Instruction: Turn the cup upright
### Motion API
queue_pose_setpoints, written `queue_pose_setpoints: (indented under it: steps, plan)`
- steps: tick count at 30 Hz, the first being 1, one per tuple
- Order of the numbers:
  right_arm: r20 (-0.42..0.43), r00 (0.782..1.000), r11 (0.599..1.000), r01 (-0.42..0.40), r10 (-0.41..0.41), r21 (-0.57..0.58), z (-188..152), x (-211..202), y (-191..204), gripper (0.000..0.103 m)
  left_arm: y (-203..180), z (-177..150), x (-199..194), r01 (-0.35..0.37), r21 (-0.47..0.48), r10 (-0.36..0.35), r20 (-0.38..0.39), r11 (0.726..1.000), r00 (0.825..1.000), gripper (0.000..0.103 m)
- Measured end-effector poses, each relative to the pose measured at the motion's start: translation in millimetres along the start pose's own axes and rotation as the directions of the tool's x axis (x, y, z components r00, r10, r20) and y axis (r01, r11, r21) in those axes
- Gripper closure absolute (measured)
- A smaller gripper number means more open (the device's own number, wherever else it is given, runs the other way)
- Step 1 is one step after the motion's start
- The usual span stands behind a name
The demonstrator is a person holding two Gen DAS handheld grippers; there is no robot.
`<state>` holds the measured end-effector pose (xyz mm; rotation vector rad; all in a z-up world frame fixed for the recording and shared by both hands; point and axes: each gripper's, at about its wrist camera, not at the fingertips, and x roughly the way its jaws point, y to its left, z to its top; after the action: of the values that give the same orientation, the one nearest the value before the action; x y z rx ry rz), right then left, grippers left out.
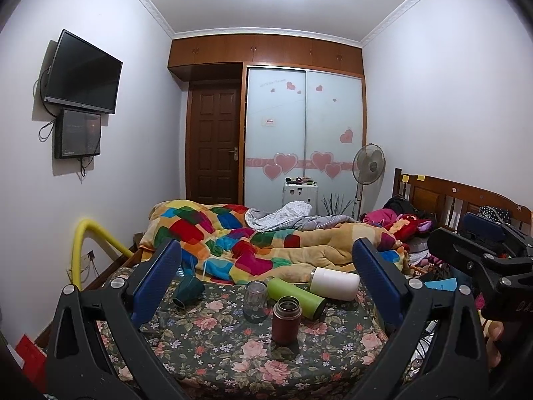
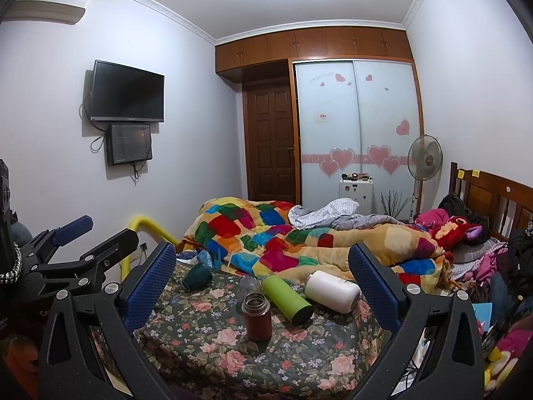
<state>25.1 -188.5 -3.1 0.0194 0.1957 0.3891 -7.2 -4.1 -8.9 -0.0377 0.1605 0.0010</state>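
Observation:
On a floral cloth (image 1: 233, 353) (image 2: 213, 343) stand a brown open flask (image 1: 286, 319) (image 2: 256, 316) and a clear glass jar (image 1: 256, 301) (image 2: 249, 286), both upright. A green bottle (image 1: 296, 296) (image 2: 287, 298), a white bottle (image 1: 335, 283) (image 2: 332, 291) and a dark teal cup (image 1: 188, 289) (image 2: 197, 276) lie on their sides. My left gripper (image 1: 266, 276) and right gripper (image 2: 263, 273) are both open and empty, held back from the objects. The right gripper shows at the right of the left wrist view (image 1: 479, 250); the left gripper shows at the left of the right wrist view (image 2: 76, 243).
A colourful quilt (image 1: 266, 243) (image 2: 299, 240) is heaped just behind the objects. A yellow padded rail (image 1: 96, 236) (image 2: 150, 230) stands at the left. A wooden headboard (image 1: 449, 196) and piled clothes (image 2: 499, 260) are at the right. A fan (image 1: 369, 163) and wardrobe (image 1: 303, 126) stand at the far wall.

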Motion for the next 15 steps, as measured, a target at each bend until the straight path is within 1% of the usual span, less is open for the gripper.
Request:
queue_pose_setpoints:
  steps: [11,15]
  plan:
    - [0.000,1.000,1.000,0.007,-0.007,0.005,-7.6,-2.4,-3.1,0.000,2.9,4.1,1.6,0.022,-0.022,-0.022,-0.012,1.000,1.000,0.000]
    - [0.002,1.000,1.000,0.008,-0.008,0.004,-5.4,-0.5,-4.7,0.000,4.6,5.2,2.5,0.033,-0.033,-0.033,-0.013,0.999,0.999,0.000]
